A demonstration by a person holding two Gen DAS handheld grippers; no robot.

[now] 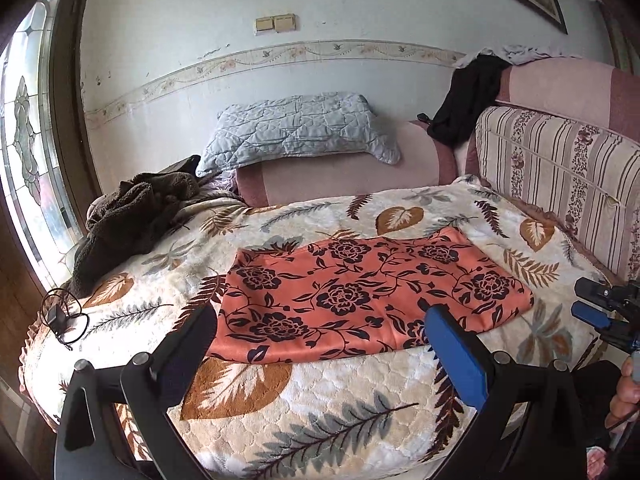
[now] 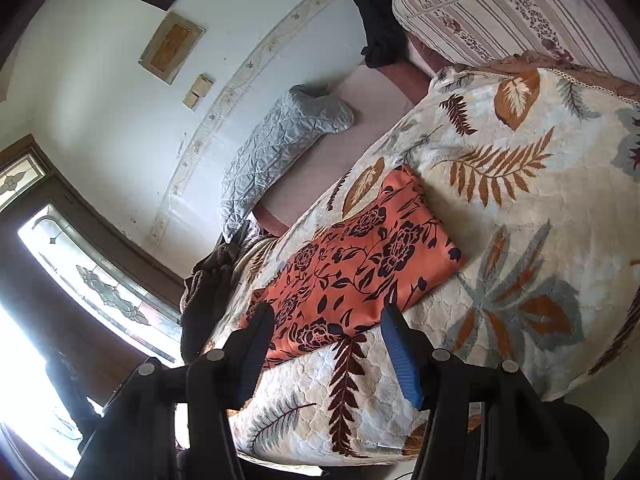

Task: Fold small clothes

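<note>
Orange flowered cloth (image 1: 372, 296) lies folded on the bed (image 1: 320, 408).
Both hand-held grippers, left (image 1: 324, 340) and right (image 2: 326, 344), hover spread and empty; a careless pinch on the slippery fabric could undo the fold.

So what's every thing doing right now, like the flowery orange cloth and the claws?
Orange flowered cloth: folded flat on the blanket, not held.
Leaf blanket: spread over the bed.
Left claw: open, holding nothing.
Right claw: open, holding nothing.
Grey pillow: resting on the pink bolster.
Brown fuzzy garment: crumpled in a heap.
Black garment: draped over the headboard.
</note>
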